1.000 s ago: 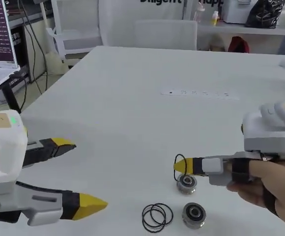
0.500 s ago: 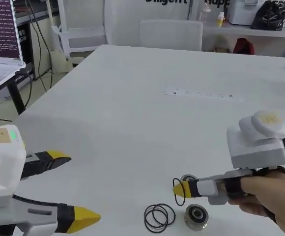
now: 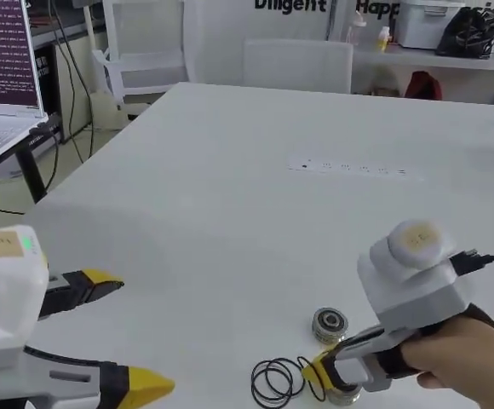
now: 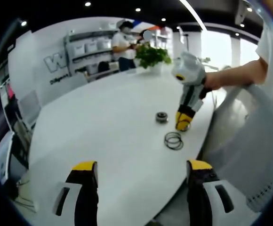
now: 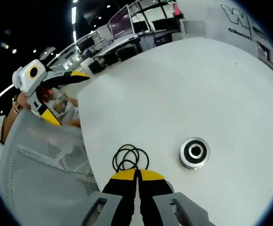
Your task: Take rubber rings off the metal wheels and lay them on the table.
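Right hand-held gripper (image 3: 314,371) pinches a rubber ring (image 3: 309,386) beside loose rings (image 3: 274,379)

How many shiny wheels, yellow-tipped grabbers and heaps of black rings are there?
Metal wheels: 2
Hand-held grippers: 2
Heap of rubber rings: 1 (rings too tangled to count)
Total: 5

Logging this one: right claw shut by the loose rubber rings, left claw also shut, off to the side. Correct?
No. The left claw is open, jaws wide apart in the left gripper view. The right claw is shut by the rubber rings, as stated.
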The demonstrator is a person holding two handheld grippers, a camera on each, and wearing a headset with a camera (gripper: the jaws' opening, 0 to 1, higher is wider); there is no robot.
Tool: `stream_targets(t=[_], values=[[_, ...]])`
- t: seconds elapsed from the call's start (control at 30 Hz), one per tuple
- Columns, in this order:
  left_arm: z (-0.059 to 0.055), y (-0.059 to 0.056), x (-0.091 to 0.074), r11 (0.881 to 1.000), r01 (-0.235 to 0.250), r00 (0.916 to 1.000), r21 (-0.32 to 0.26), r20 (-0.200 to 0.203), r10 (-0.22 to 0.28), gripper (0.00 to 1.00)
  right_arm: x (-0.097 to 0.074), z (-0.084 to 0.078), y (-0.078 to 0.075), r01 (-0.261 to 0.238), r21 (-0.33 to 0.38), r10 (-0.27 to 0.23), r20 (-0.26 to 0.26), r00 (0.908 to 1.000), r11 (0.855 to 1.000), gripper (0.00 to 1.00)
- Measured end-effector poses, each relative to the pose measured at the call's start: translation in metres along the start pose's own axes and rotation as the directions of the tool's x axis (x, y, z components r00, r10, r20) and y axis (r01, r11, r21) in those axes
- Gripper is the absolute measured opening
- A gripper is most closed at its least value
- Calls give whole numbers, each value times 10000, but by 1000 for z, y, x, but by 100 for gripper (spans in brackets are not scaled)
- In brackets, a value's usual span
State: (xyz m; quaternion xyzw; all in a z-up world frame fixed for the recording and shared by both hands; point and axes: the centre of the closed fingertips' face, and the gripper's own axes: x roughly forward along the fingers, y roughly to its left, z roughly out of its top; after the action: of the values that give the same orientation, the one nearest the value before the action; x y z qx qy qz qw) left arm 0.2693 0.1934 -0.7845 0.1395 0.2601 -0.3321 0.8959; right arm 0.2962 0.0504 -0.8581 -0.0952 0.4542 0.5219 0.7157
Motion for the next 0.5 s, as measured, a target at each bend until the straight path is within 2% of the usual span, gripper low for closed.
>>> stream_targets(t=[0.27,0.5], values=[[0,-2,1,10000,47,10000,64,-43,-47,78,1,0,3,28,-321,-28,-10,10000,9995,0],[0,-2,0,9999,79,9999,77,-69,-78,78,-1,2,1,88,-250,-84,134,9999,9996,2]])
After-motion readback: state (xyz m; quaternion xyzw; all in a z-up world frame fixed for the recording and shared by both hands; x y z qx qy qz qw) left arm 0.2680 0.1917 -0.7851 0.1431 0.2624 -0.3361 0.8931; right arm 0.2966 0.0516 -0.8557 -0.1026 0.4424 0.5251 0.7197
